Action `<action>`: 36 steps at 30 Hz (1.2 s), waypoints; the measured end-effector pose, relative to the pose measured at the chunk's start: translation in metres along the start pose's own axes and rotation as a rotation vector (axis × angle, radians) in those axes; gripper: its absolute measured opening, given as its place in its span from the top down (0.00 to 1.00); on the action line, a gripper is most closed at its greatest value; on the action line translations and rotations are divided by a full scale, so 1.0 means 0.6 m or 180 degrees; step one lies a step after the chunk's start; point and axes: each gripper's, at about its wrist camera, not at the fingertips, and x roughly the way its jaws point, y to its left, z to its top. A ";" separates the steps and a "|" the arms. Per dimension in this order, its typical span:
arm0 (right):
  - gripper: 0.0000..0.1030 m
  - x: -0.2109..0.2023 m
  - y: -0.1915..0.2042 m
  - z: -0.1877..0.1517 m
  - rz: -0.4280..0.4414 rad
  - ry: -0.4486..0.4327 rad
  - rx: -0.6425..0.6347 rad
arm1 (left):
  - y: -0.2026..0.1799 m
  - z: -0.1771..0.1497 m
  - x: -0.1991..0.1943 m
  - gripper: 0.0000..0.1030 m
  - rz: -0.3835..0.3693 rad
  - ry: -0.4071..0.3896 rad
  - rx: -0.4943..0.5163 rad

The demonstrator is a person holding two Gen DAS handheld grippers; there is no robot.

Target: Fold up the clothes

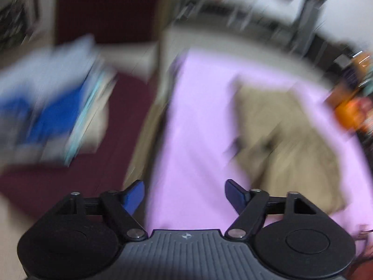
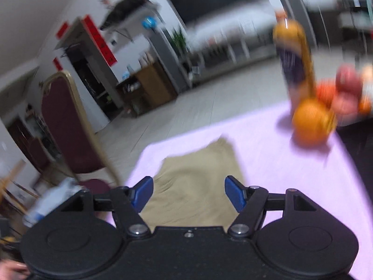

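Two handheld grippers hang over a table draped in a lilac cloth (image 1: 198, 140), both views smeared by motion blur. Seen from the left wrist, the left gripper (image 1: 184, 194) has its blue-padded fingers (image 1: 134, 196) spread apart with nothing between them, only cloth below. A tan garment (image 1: 286, 144) lies flat on the cloth at right centre of that frame, clear of the fingers. At left, a blurred stack of blue and white clothes (image 1: 49, 107) sits on a maroon chair (image 1: 112, 140). From the right wrist, the right gripper (image 2: 188, 192) is likewise open and empty, and the tan garment (image 2: 193, 182) lies directly beyond its fingers in the lower centre of the frame. At upper right an orange bottle (image 2: 295, 60) stands near the table's far edge beside an orange (image 2: 311, 123) and reddish fruit (image 2: 347, 91). A maroon chair back (image 2: 63, 121) stands at left.
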 end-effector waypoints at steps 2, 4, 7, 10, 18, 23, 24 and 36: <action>0.37 0.024 -0.030 -0.025 -0.0024 0.0012 0.0073 | 0.026 -0.031 0.028 0.34 0.0143 0.0319 -0.0088; 0.38 0.049 -0.059 -0.054 0.0009 0.0137 0.0379 | 0.044 -0.055 0.052 0.34 0.0256 0.0566 -0.0143; 0.41 0.070 -0.060 -0.059 0.0041 0.0407 0.0437 | 0.047 -0.068 0.070 0.33 0.0272 0.0671 -0.0146; 0.41 0.071 -0.039 -0.065 -0.0073 0.0385 0.0164 | 0.042 -0.072 0.072 0.36 0.0246 0.0642 -0.0134; 0.40 0.071 -0.055 -0.071 -0.0283 0.0423 0.0222 | -0.045 -0.096 0.061 0.98 0.0651 0.0451 0.0658; 0.40 0.076 -0.080 -0.071 -0.0449 0.0466 0.0319 | -0.052 -0.102 0.079 0.98 0.1451 0.0504 0.0900; 0.41 0.076 -0.083 -0.072 -0.0465 0.0481 0.0331 | -0.054 -0.102 0.082 0.96 0.1516 0.0534 0.0970; 0.29 0.027 -0.018 -0.027 -0.0236 0.0134 -0.0146 | -0.191 -0.029 -0.069 0.52 0.0532 -0.0582 0.1025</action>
